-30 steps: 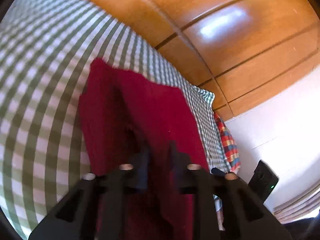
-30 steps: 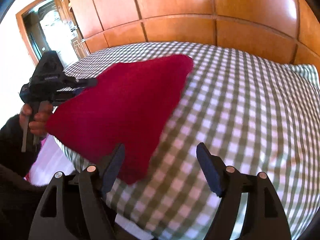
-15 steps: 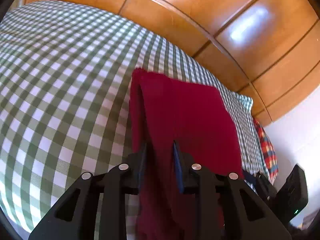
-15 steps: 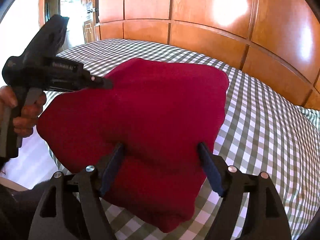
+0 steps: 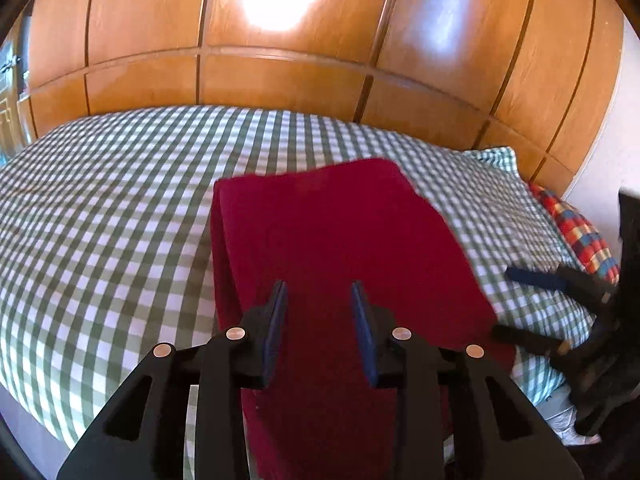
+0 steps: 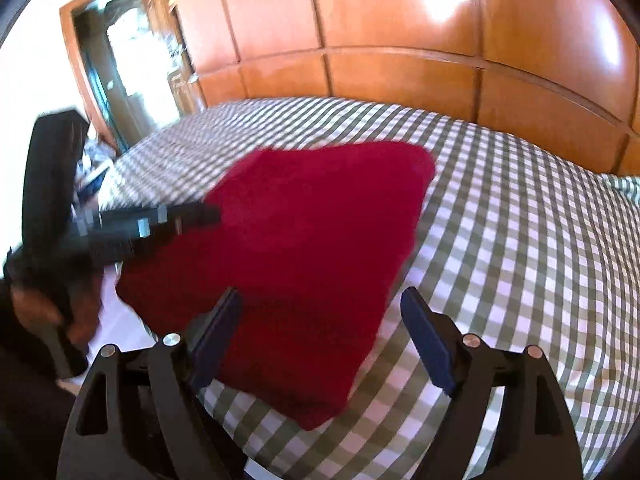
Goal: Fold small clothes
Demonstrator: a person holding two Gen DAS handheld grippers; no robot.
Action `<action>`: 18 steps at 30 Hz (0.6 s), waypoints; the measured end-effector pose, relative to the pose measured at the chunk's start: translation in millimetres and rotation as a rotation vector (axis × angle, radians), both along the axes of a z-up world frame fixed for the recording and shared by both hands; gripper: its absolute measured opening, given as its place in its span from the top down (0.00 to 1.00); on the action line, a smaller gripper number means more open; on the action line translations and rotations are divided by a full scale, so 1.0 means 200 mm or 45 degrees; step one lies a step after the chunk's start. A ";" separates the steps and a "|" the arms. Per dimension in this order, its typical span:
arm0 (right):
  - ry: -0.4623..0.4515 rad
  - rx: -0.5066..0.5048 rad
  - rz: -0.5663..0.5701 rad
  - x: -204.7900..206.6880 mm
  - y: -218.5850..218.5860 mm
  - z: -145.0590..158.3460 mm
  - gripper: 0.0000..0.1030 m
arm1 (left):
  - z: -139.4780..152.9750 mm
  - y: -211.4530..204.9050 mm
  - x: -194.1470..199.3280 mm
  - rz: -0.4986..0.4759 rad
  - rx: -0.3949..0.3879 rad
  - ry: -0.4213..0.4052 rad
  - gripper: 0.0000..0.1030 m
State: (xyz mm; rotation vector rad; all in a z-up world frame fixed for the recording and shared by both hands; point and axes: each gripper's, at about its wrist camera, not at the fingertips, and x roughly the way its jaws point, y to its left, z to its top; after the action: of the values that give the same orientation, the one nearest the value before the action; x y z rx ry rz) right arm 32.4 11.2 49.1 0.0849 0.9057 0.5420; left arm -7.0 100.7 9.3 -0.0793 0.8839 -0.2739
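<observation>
**Folded red cloth on the checked bed, both claws open**

A dark red garment (image 5: pixel 336 248) lies folded in a rough rectangle on a bed covered with a green-and-white checked sheet (image 5: pixel 100 208), near the bed's front edge, with a doubled fold along its left side in the left wrist view. The left claw (image 5: pixel 318 320) hangs over the cloth's near end, jaws partly apart and gripping nothing. The right claw (image 6: pixel 320 336) is spread wide above the cloth's near corner, also empty. A wooden panelled wall (image 5: pixel 280 72) stands behind the bed. A red, blue and yellow plaid cloth (image 5: pixel 576 232) lies at the bed's right edge.
</observation>
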 end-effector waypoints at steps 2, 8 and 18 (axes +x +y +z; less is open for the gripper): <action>0.003 0.002 -0.029 0.06 0.00 0.00 0.21 | -0.02 0.00 0.00 0.003 0.012 -0.005 0.70; 0.030 0.000 -0.078 0.27 0.07 -0.05 0.21 | -0.05 0.02 -0.02 0.000 0.017 -0.001 0.70; 0.111 -0.081 -0.094 0.42 0.18 -0.31 0.20 | -0.13 0.02 -0.03 -0.016 0.036 -0.002 0.70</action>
State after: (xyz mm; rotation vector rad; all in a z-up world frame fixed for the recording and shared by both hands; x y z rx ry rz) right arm 115.7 46.4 -13.5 0.0845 0.9998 0.4431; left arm -12.3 104.6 -17.0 -0.0470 0.8864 -0.2733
